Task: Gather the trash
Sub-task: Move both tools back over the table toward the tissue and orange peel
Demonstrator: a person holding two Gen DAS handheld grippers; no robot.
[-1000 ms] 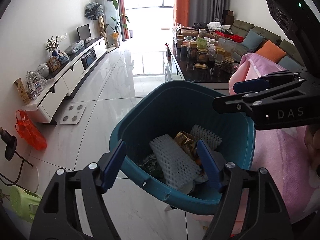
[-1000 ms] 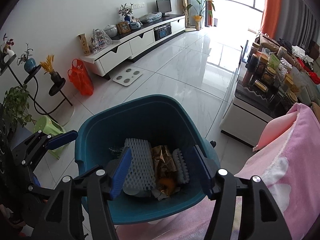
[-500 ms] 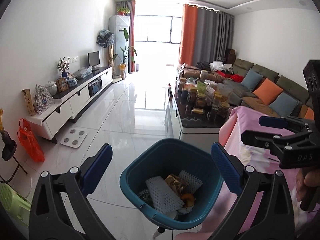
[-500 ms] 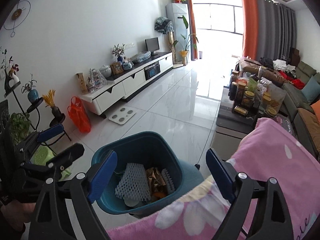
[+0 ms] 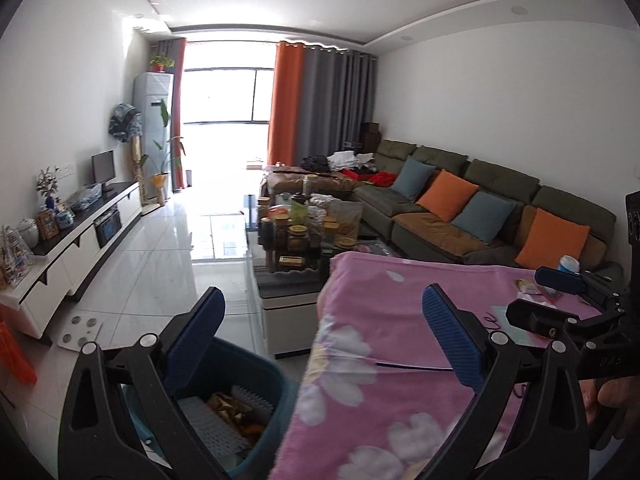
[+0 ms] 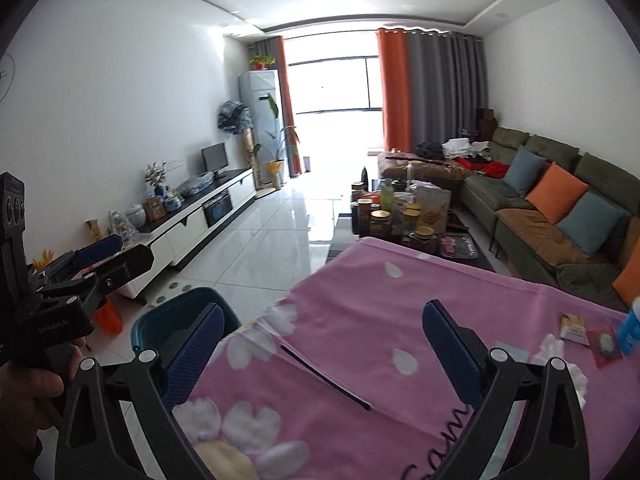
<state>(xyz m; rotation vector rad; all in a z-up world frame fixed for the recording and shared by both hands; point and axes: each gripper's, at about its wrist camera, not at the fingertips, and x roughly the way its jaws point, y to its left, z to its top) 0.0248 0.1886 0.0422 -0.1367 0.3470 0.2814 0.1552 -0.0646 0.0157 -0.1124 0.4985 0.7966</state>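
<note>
Nearby, wrappers [image 6: 573,327], perhaps tissue [image 6: 554,346], litter the pink blanket [image 6: 384,320].

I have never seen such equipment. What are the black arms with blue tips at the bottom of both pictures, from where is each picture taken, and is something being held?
There is no robot here. A person holds one pair of tongs in each hand, and each pair carries a wide-angle camera that looks forward along its two fingers.

One picture comes from the left tongs, the other from the right tongs. Each also sees the other pair at its edge.

Both pairs are open and hold nothing.

Below them lies a pink flowered blanket with small wrappers and a blue bottle on its far right. Beside the blanket stands a teal bin on the floor, with white foam netting and other trash inside.
</note>
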